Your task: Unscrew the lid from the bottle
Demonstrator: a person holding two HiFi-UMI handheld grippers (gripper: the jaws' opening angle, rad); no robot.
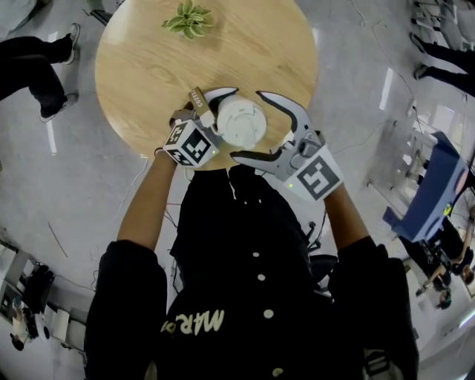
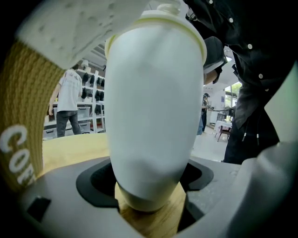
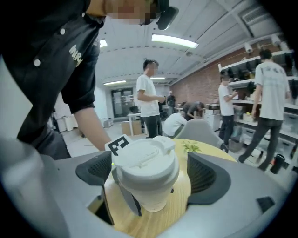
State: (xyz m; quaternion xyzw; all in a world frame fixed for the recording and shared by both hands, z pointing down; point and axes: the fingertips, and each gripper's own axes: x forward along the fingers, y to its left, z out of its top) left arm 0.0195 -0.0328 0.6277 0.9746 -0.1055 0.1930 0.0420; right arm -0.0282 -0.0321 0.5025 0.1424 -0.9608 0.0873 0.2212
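A white bottle [image 1: 241, 122] with a white lid [image 3: 144, 160] stands near the front edge of the round wooden table [image 1: 141, 82]. My left gripper [image 1: 221, 119] is shut on the bottle's body [image 2: 153, 107], which fills the left gripper view between the jaws, and a tan woven strap [image 2: 18, 139] shows at the left of that view. My right gripper [image 1: 249, 125] is open around the lid at the top, one finger [image 1: 286, 111] beyond it and one on the near side. In the right gripper view both pads [image 3: 205, 176] stand apart from the lid.
A small green plant [image 1: 189, 18] sits at the table's far side. A person's legs [image 1: 37, 67] are on the floor to the left and a blue piece of equipment [image 1: 430, 193] stands at the right. Several people and shelves fill the room behind.
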